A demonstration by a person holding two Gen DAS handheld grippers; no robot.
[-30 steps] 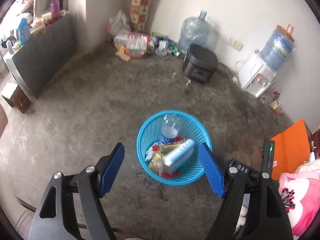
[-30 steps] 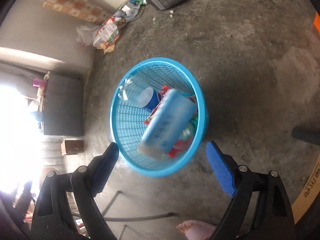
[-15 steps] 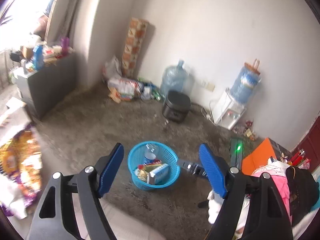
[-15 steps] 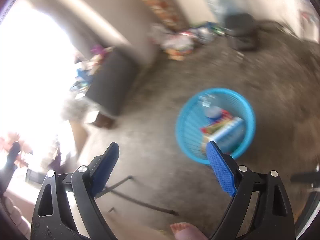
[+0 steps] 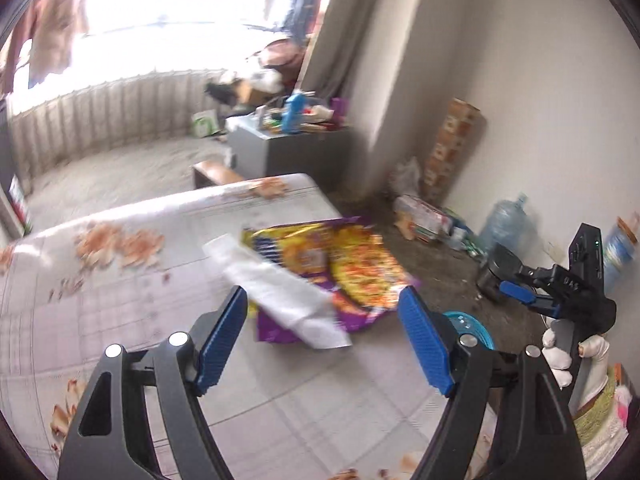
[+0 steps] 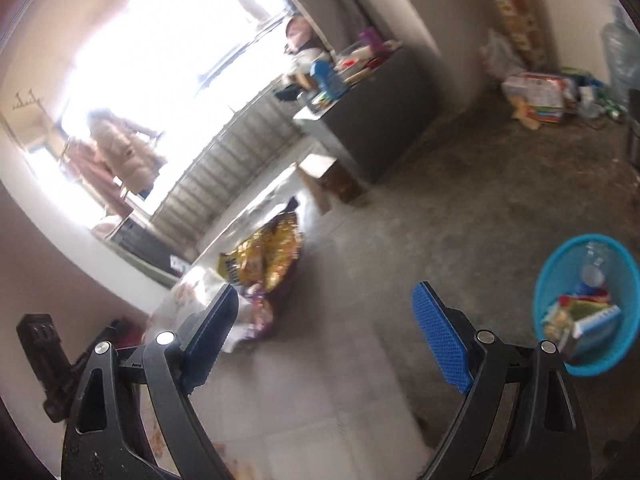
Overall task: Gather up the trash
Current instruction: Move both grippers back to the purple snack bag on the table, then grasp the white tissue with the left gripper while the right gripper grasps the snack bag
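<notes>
Blue basket (image 5: 468, 326) now off right — snack bag (image 5: 344, 268) beyond spread, empty left claw (image 5: 326, 354).

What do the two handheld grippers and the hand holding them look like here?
Both the left gripper and the right gripper have black frames with silver rivets and blue ribbed pads. The right one's body bears white lettering and a small green light; a white glove covers its hand.

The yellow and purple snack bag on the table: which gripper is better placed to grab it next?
Left, probably. The left gripper is open and aimed at the snack bag and white wrapper. The right gripper, also open, faces mostly floor, the bag off left.
</notes>
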